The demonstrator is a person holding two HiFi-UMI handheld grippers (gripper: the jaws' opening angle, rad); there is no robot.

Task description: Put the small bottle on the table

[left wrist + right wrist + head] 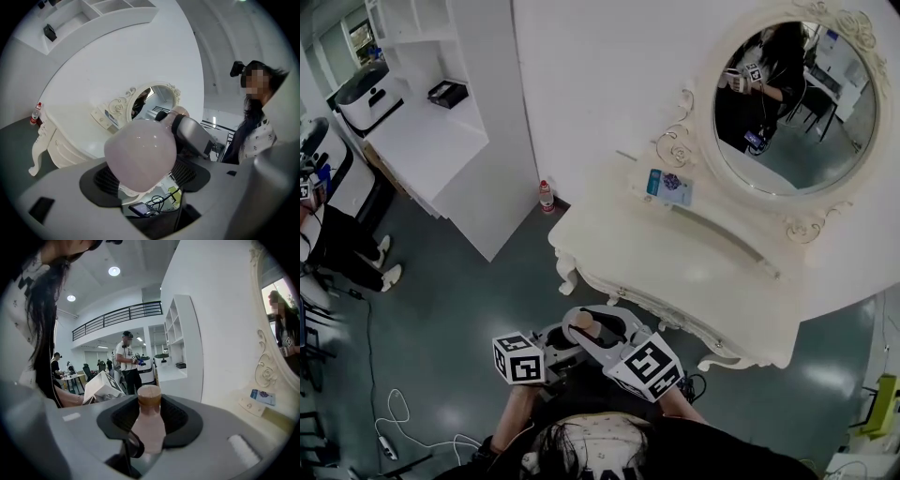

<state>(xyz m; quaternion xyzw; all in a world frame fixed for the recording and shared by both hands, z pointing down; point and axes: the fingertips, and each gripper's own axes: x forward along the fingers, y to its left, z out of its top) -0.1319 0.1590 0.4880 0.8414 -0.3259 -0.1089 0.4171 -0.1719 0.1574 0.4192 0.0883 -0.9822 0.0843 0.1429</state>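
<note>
A small pinkish bottle (pixel 581 322) with a brown cap hangs in the air in front of the white dressing table (pixel 675 262). Both grippers meet at it. In the left gripper view its round base (pixel 140 152) fills the space between the black pads, and my left gripper (pixel 145 176) is shut on it. In the right gripper view the bottle (pixel 148 427) stands cap-up between the pads, with my right gripper (pixel 150 420) closed on it. In the head view the left gripper (pixel 567 333) and right gripper (pixel 605 333) sit low, short of the table's front edge.
An oval mirror (pixel 792 103) in an ornate frame rises behind the table, with a blue card (pixel 669 186) at its foot. A red-capped bottle (pixel 546 197) stands on the floor by the table's left end. White shelving (pixel 422 131) and cables (pixel 394 422) lie to the left.
</note>
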